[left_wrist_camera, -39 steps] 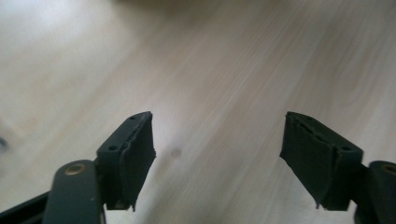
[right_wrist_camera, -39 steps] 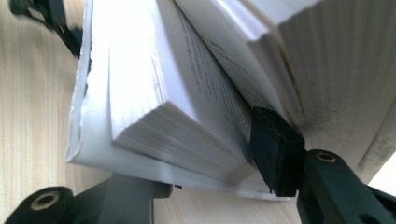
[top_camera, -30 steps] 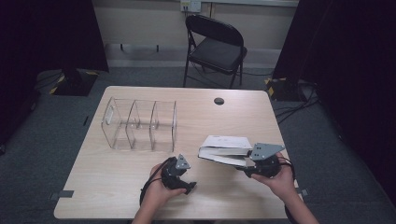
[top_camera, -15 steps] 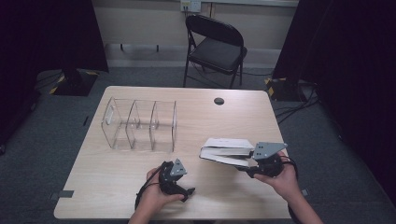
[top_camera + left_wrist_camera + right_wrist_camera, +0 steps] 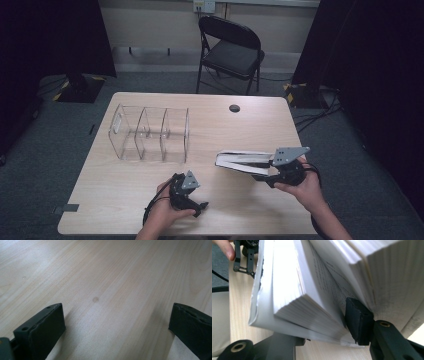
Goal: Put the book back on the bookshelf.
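A thick white paperback book (image 5: 239, 161) hangs partly open just above the table's right front, its pages fanning (image 5: 294, 290). My right gripper (image 5: 260, 172) is shut on the book's lower block of pages. One jaw is wedged between the pages and the other sits under the cover (image 5: 322, 332). My left gripper (image 5: 199, 206) rests near the front edge, left of the book. Its jaws have just been opening and now stand wide apart over bare wood (image 5: 117, 322) with nothing between them.
A clear plastic organizer (image 5: 150, 132) with three compartments stands at the back left of the wooden table (image 5: 250, 125). A black round grommet (image 5: 234, 108) sits near the far edge. A folding chair (image 5: 232, 50) stands behind the table.
The left hand has drawn its gripper slightly toward the near edge of the table. The right gripper and the book have stayed about where they were.
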### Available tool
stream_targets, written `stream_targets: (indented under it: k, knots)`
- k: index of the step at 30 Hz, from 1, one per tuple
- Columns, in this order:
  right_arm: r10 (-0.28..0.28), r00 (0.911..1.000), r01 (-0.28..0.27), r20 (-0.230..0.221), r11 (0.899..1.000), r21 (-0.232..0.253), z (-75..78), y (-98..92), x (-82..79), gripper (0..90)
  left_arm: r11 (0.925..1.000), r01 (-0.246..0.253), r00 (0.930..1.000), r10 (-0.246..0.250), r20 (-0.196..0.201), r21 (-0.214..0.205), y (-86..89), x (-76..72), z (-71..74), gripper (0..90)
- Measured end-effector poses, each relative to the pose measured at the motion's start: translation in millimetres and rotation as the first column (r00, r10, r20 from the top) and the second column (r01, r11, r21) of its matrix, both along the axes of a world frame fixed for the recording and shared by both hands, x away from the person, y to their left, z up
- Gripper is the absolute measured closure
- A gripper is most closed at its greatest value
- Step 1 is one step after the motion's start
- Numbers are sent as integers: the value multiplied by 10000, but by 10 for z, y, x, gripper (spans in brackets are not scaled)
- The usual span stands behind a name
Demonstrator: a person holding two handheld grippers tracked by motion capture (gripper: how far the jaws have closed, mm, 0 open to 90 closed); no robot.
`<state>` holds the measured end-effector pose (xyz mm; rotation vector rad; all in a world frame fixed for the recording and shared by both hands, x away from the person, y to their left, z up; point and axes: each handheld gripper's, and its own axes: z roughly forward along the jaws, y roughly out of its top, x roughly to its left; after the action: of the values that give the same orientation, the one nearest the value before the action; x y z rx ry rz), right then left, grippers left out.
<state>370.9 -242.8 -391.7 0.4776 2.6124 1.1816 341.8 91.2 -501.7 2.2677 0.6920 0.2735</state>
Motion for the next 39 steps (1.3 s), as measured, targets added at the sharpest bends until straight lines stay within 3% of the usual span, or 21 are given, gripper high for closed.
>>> stream_targets:
  k: [12, 15, 25, 32, 39]
  knots:
    - [373, 9989, -365, -300, 9989, 281, 18, -30, -73, 553, 10000, -10, 10000, 10, -6, -11, -1, 0, 0, 0]
    - [399, 9990, -397, -217, 9992, 93, 30, -16, -80, 555, 10000, -12, 10000, 12, -4, -15, -2, 0, 0, 0]
    - [221, 9982, -240, -559, 9991, -338, 136, 50, -12, 570, 10000, 4, 10000, -4, 1, -62, -2, 1, -4, 0]
    - [246, 9989, -290, -394, 9928, -1165, 215, 116, -6, 606, 10000, -2, 10000, 2, 0, -72, -2, 1, -4, 0]
    - [230, 9996, -259, -166, 9790, -2024, 295, 185, 9, 641, 10000, 1, 10000, -1, -1, -55, -2, 1, -4, 0]
